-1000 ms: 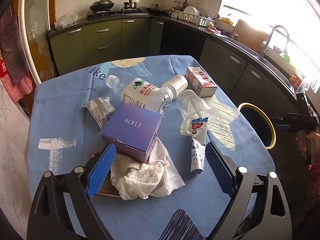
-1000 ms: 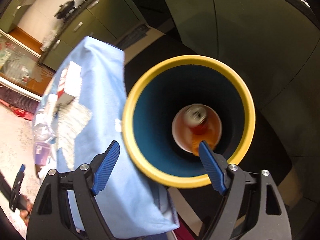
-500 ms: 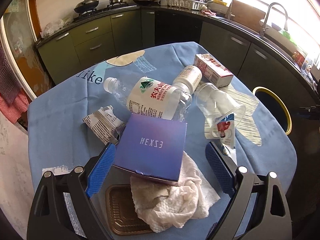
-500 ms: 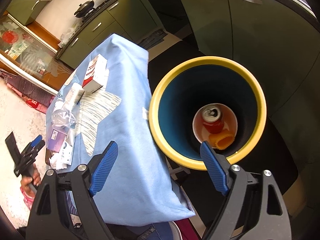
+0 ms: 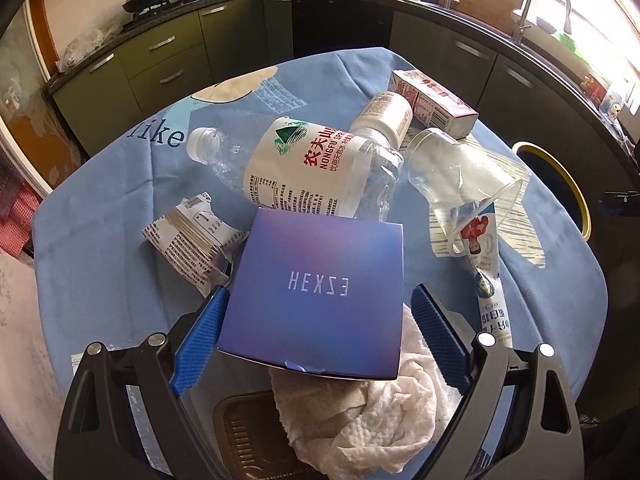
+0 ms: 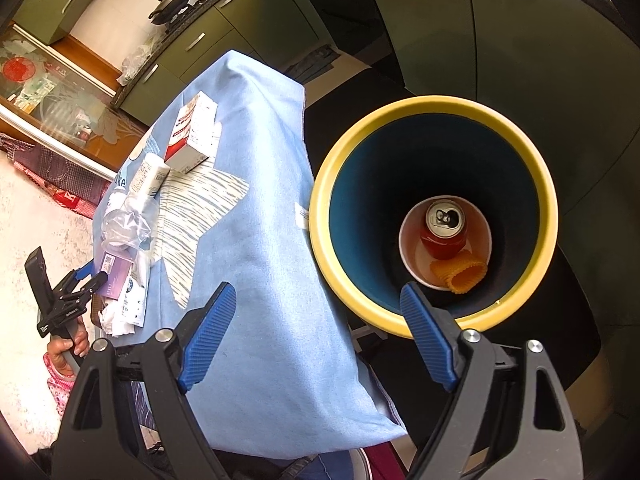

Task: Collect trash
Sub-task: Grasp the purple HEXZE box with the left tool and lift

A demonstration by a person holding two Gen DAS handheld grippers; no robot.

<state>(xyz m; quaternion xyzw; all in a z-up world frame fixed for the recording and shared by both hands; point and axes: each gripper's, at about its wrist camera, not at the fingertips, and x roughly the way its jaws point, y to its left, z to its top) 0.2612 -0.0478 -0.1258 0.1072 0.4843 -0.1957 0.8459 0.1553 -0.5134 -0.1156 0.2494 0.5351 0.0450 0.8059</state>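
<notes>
In the left wrist view my left gripper (image 5: 316, 334) is open, its blue fingers either side of a purple HEXZE box (image 5: 320, 292) lying on a crumpled white tissue (image 5: 376, 408). Behind it lie a water bottle (image 5: 304, 168), a clear plastic cup (image 5: 460, 176), a white jar (image 5: 384, 114), a red-and-white carton (image 5: 434, 102), a crumpled wrapper (image 5: 192, 236) and a printed sachet (image 5: 488, 280). In the right wrist view my right gripper (image 6: 316, 338) is open and empty above the yellow-rimmed bin (image 6: 436, 116), which holds a red can (image 6: 444, 228) and an orange piece (image 6: 460, 274).
The blue tablecloth (image 5: 100, 220) covers the table; its edge hangs beside the bin (image 5: 560, 176) at the right. A brown tray (image 5: 248, 436) lies under the tissue. Green kitchen cabinets (image 5: 168, 60) and a sink counter ring the table.
My left gripper has moved forward and down, so the purple box now lies between its fingers. My right gripper has pulled back and swung left from above the bin; the can has settled.
</notes>
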